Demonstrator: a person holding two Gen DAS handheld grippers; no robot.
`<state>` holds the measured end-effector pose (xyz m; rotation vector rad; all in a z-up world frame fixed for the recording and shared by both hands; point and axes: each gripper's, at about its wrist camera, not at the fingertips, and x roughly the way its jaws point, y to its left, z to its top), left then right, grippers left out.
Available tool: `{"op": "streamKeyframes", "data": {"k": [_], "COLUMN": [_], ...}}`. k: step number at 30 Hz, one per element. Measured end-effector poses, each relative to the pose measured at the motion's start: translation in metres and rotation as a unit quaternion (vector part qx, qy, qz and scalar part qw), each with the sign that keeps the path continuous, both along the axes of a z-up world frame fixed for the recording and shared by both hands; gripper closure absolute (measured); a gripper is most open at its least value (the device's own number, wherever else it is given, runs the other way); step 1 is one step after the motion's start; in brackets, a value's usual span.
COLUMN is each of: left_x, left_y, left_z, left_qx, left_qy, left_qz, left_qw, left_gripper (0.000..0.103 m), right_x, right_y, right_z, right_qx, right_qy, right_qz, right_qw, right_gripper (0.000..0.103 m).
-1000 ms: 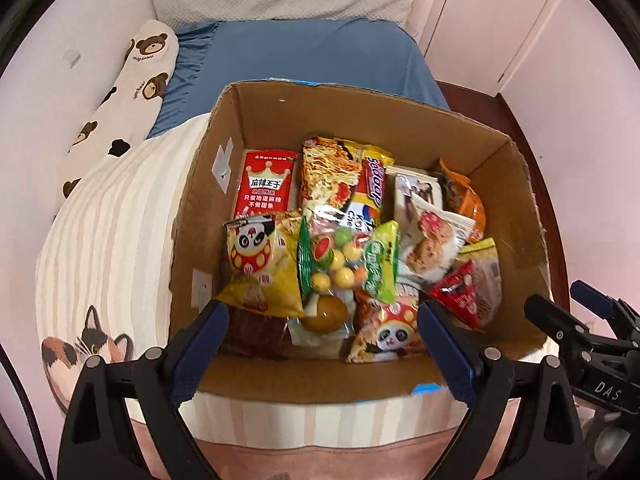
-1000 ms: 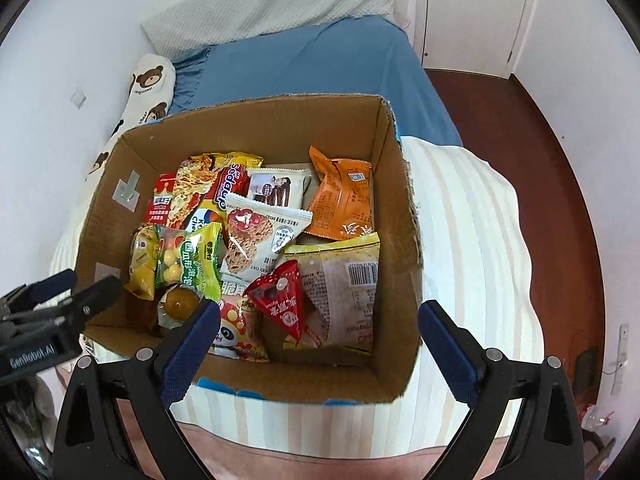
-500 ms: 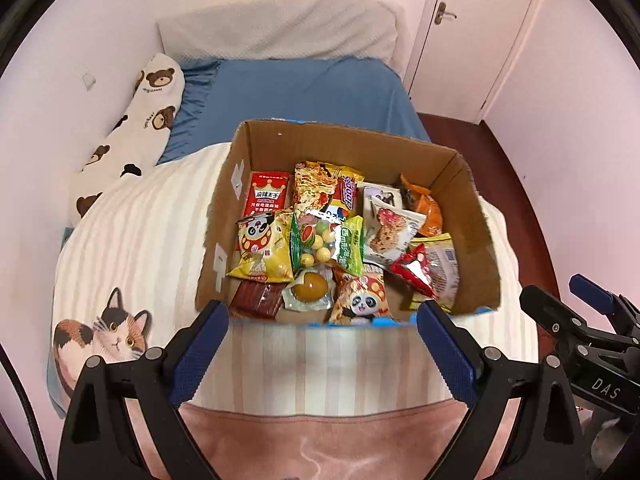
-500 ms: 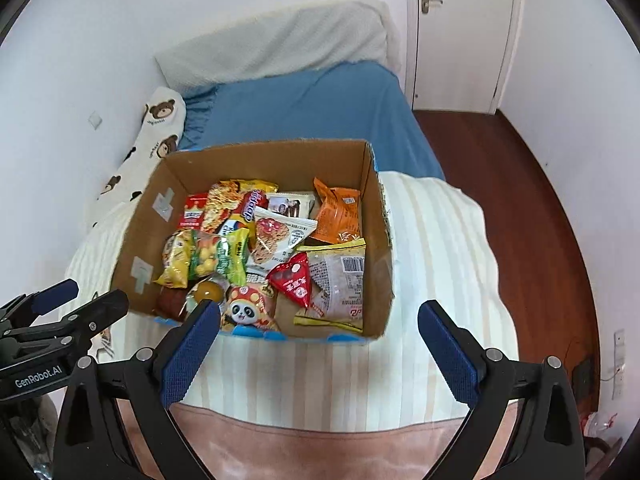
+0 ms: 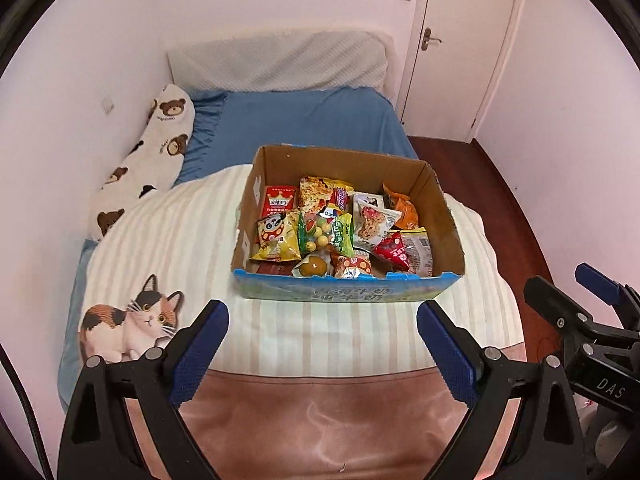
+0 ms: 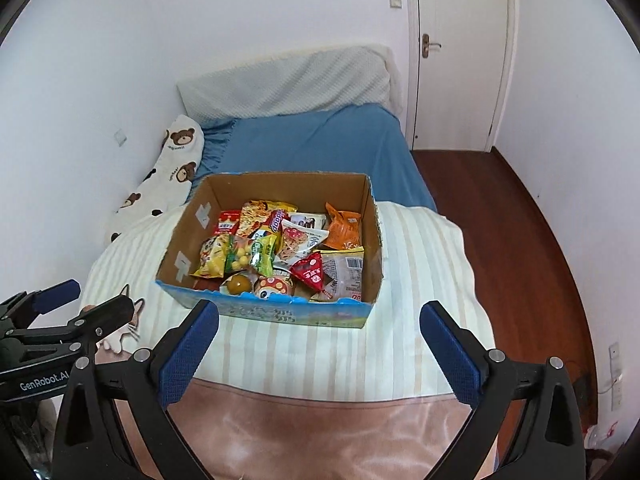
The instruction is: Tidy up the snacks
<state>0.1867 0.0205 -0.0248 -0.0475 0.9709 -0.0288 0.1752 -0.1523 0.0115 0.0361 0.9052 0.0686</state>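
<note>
Left wrist view: striped quilt [image 5: 192, 240] surrounds snack box [image 5: 348, 294], bear pillow [image 5: 148, 160] beside.

the box [image 5: 438, 196] is plain matt brown cardboard inside, with a glossy blue printed skin on the front face and a few strips of tape on the left wall. the snack packets [image 5: 340, 228] are all shiny crinkly plastic film, catching light everywhere. it sits on a soft striped cloth quilt [image 5: 180, 248], matt, with a printed cat. the blue sheet [image 5: 304, 120] looks like smooth cloth, the bear pillow [image 5: 152, 152] too. floor [image 6: 500, 220] is dark polished wood. both the left gripper [image 5: 322, 348] and the right gripper [image 6: 320, 346] look like matt black plastic with textured blue pads [image 5: 200, 352] and small metal screws.
</note>
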Motion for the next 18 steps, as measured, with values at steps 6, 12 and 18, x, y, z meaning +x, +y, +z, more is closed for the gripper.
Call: {"op": "streamKeyframes", "data": {"k": [6,12,18], "left_x": [-0.029,-0.056,-0.07], "left_y": [-0.001,0.0,-0.001], "left_z": [0.02,0.037,0.048], "left_qx": [0.01,0.016,0.019], "left_qy": [-0.02,-0.038,-0.051], "left_qz": [0.0,0.008,0.015], "left_qw": [0.9997,0.9991,0.9984], "left_gripper": [0.006,0.006,0.006], "right_x": [-0.036,-0.065,-0.079], "right_y": [0.003,0.006,0.009], "right_z": [0.027,0.051,0.064], "right_qx": [0.006,0.009,0.008], "right_qy": [-0.024,-0.047,-0.058], "right_qz": [0.003,0.007,0.013], "right_qw": [1.0,0.999,0.998], "right_gripper": [0.0,0.0,0.0]}}
